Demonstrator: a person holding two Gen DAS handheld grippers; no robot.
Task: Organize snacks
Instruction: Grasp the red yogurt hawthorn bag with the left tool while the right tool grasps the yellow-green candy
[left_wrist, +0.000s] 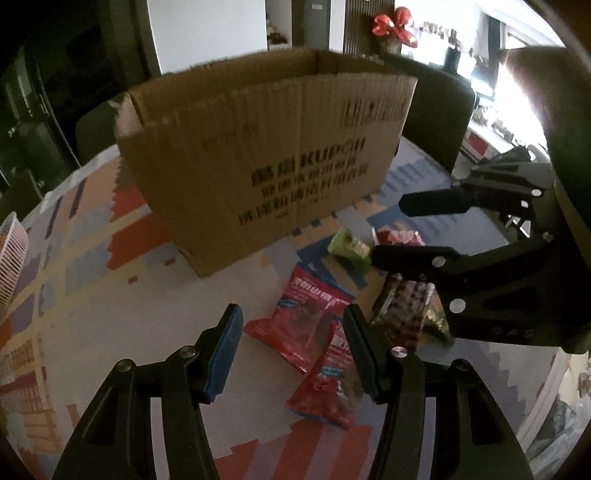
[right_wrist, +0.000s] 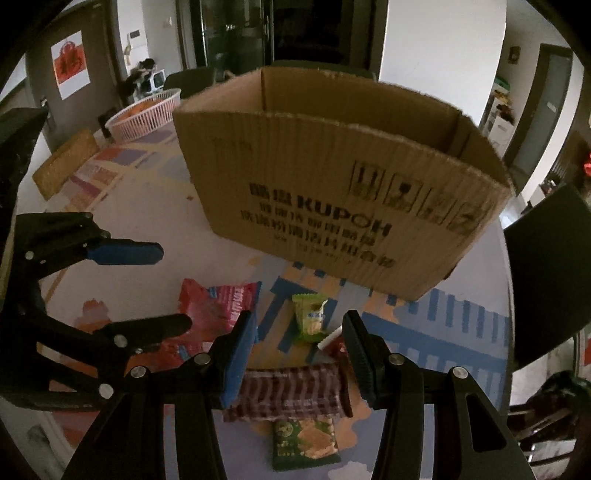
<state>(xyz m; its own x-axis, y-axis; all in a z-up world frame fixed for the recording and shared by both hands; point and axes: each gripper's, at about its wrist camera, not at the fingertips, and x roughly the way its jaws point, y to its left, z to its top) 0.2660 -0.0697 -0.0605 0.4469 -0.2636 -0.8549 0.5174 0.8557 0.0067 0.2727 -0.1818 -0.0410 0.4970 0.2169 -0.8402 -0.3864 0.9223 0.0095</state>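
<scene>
An open brown corrugated cardboard box (left_wrist: 258, 162) printed with black lettering stands upright near the middle of the counter (left_wrist: 85, 258), which wears a cloth patterned in red, blue and yellow blocks; the snacks lie in a loose cluster on the counter in front of the box, toward its near edge. The left gripper (left_wrist: 291, 354) hovers above two red plastic snack bags (left_wrist: 310, 325) that overlap each other; its jaws stand apart, nothing pressed between the pads. The right gripper (right_wrist: 299, 360) hangs over a dark maroon ribbed snack packet (right_wrist: 291, 391), jaws likewise parted either side of it; whether the pads touch the packet cannot be told. Just beyond that packet lies a small light-green wrapped snack (right_wrist: 312, 319); nearer the counter's edge sits a dark-green biscuit pack (right_wrist: 304, 441), partly under the maroon one. A pink slatted plastic basket (right_wrist: 146, 118) rests at the far left edge of the counter, well apart from the snacks.
</scene>
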